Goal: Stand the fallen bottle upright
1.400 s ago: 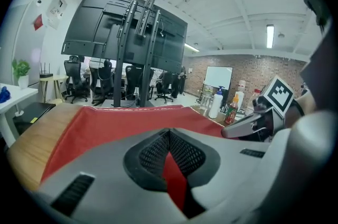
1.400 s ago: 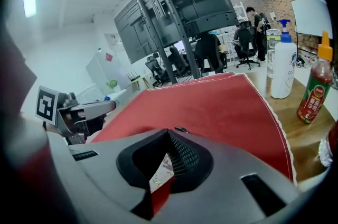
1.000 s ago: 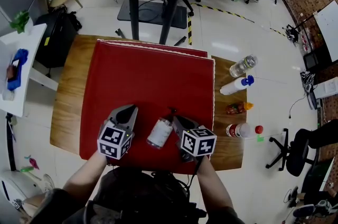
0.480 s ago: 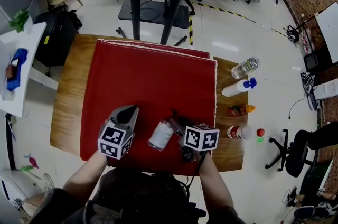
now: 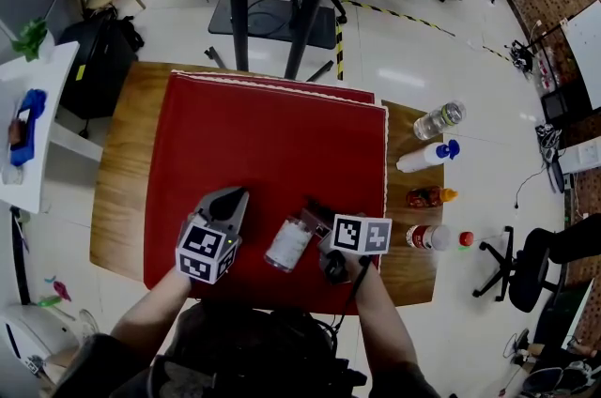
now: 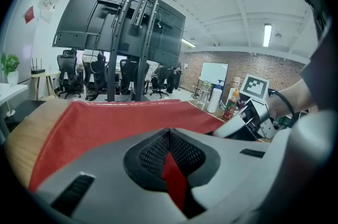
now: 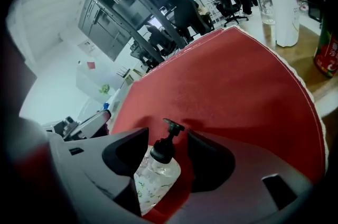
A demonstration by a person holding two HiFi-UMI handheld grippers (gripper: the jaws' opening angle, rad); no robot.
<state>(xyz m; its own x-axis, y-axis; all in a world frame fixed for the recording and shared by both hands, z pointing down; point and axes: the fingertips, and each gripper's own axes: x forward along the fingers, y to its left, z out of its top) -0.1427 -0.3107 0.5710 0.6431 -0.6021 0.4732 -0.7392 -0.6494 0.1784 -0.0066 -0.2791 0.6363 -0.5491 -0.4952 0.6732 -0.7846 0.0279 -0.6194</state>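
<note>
The right claw [image 7: 168,137] has just been opening and now stands spread. The pump bottle [image 7: 156,175] is between its jaws but not pinched; a second ago the jaws sat much closer together. Since then its marker cube [image 5: 361,234] has rolled flatter. The pump bottle has kept its spot near the front edge of the red cloth [image 5: 272,133], pump end up.

The left claw [image 5: 229,197] lies just left of it, jaws pressed together on nothing. Well to the right, on the bare wooden table [image 5: 122,190], stand a clear bottle [image 5: 438,118], a white bottle [image 5: 419,158] and a small red bottle [image 5: 424,196].

The left gripper view shows the marker cube but not the pump bottle, which is hidden behind that claw's own jaws.
</note>
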